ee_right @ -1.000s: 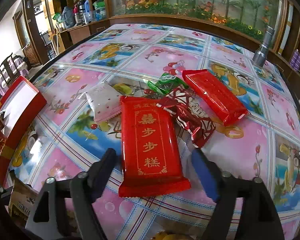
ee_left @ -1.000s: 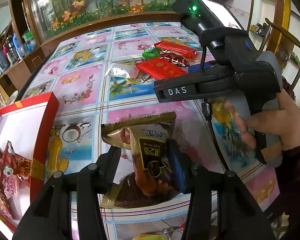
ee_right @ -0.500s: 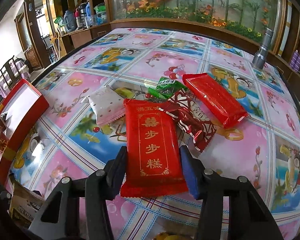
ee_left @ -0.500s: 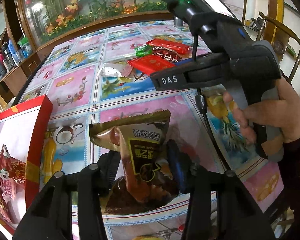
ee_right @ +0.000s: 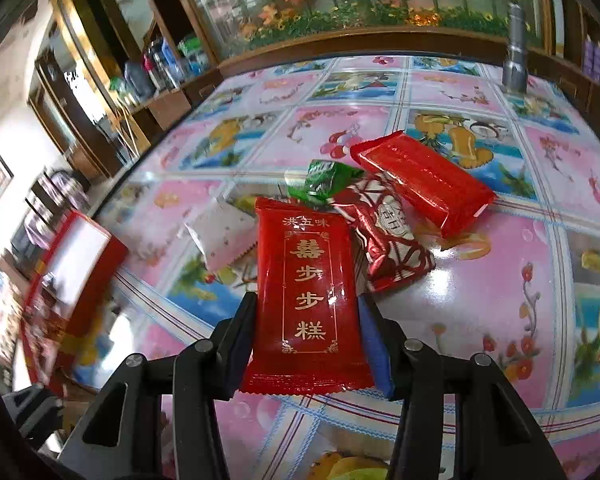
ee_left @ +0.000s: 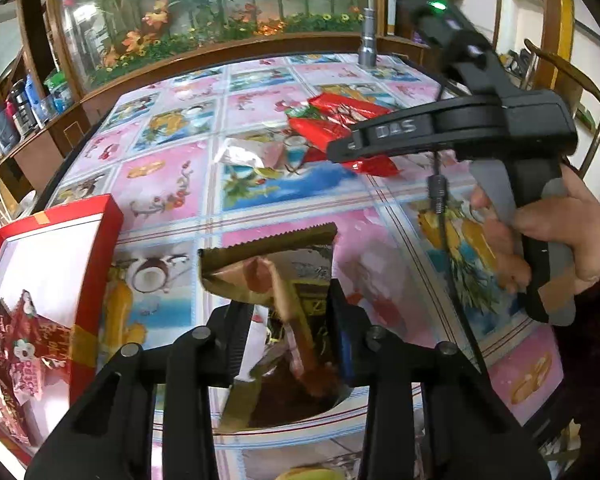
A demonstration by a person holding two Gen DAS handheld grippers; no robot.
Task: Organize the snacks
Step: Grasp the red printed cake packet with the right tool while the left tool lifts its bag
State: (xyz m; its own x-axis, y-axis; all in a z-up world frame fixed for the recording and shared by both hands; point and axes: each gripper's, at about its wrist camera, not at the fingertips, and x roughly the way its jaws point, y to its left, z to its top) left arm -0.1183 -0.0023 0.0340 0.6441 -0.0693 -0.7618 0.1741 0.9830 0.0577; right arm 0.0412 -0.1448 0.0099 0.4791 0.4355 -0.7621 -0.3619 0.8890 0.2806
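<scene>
My left gripper (ee_left: 290,340) is shut on a brown and gold snack packet (ee_left: 276,276) and holds it above the table's near edge. To its left lies an open red box (ee_left: 96,248) with several red wrapped snacks (ee_left: 24,344) inside. My right gripper (ee_right: 306,344) is shut on a red packet with gold characters (ee_right: 306,284) and holds it tilted up off the table. The right gripper's body also shows in the left wrist view (ee_left: 460,124). Behind it on the table lie a white packet (ee_right: 224,240), a green candy (ee_right: 324,180), a red and white packet (ee_right: 384,236) and another red packet (ee_right: 424,180).
The table has a glossy pink and blue fruit-print cloth (ee_right: 500,300). A metal cylinder (ee_right: 514,60) stands at the far right edge. A wooden rail with flowers (ee_right: 380,32) runs behind the table. A chair (ee_left: 572,80) stands to the right.
My right gripper has closed on the red gold-lettered packet and lifted it. My left gripper has raised the brown packet, tilting leftward toward the red box.
</scene>
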